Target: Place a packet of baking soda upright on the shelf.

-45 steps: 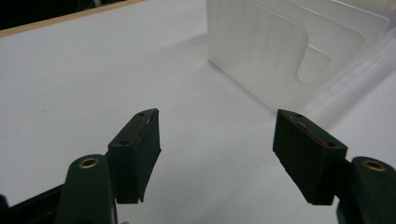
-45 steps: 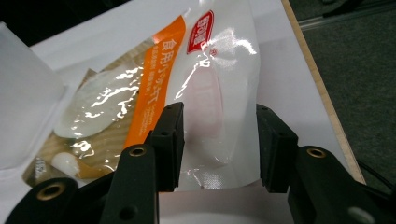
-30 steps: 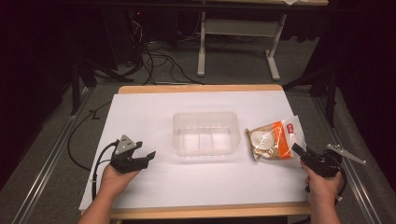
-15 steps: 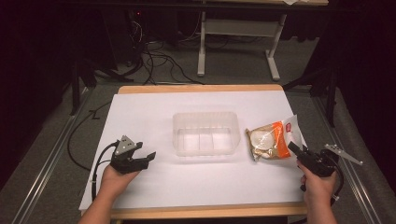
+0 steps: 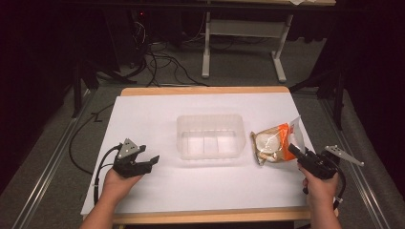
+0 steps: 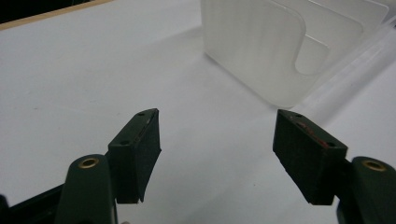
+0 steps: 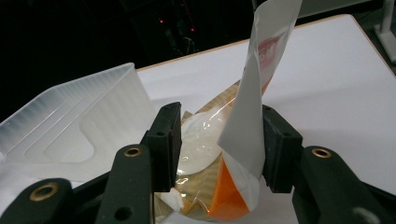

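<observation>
the right gripper (image 7: 217,149) is straddling the snack bag (image 7: 224,154) at right of centre in the high view, jaws just opening around it, not yet pinching. the left gripper (image 6: 217,156) is waiting spread, empty, beside the tub (image 5: 210,136), likely the bag's destination.

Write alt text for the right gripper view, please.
The right gripper's two black jaws stand on either side of a snack bag, whose jaws have just been opening. A clear plastic tub sits left on the white table.
</observation>
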A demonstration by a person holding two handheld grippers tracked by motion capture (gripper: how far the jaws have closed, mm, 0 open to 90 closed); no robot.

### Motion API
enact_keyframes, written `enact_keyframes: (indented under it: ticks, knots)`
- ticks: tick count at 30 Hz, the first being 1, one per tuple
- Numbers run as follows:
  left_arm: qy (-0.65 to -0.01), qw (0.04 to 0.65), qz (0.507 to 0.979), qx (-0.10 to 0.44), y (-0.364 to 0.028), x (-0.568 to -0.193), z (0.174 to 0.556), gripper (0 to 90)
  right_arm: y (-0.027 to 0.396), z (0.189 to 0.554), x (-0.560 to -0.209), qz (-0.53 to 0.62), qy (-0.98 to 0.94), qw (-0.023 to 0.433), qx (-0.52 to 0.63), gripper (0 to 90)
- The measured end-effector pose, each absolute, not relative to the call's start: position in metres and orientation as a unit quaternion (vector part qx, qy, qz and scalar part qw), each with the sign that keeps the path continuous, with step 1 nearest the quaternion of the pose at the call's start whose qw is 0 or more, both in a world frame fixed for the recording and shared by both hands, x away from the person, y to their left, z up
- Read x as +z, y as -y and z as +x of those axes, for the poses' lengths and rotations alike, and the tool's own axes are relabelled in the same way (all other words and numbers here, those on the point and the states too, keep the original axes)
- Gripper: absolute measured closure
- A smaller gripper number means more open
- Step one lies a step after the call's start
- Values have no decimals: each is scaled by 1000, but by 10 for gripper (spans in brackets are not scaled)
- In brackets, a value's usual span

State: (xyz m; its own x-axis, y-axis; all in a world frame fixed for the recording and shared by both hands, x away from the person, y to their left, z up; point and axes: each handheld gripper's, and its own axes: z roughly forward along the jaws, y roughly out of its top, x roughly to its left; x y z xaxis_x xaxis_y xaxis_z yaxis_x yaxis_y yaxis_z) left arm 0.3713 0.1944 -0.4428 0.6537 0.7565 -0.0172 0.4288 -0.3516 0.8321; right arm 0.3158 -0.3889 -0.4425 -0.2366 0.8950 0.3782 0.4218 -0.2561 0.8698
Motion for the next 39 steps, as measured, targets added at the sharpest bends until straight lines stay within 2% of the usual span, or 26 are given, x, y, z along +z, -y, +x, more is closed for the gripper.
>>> enact_keyframes:
  ticks: [14,19,23,24,26,29,39]
  knots:
    - [-365,427,805,189,-192,-444,372,327,366,325,-448,568,-616,236,492,564]
    - [-365,427,806,189,-192,-444,372,328,363,330,-449,587,-602,255,478,668]
    - [-364,425,807,188,-191,-444,372,328,360,339,-451,608,-598,259,454,672]
    - [-363,425,807,188,-191,-444,372,328,360,340,-451,608,-599,260,451,698]
    - [-362,424,808,187,-191,-444,371,328,358,340,-450,605,-601,268,448,815]
    - [-364,424,808,188,-191,-444,372,328,357,336,-447,598,-601,277,452,851]
    - [-362,425,808,188,-192,-444,372,328,351,333,-443,581,-610,286,456,860]
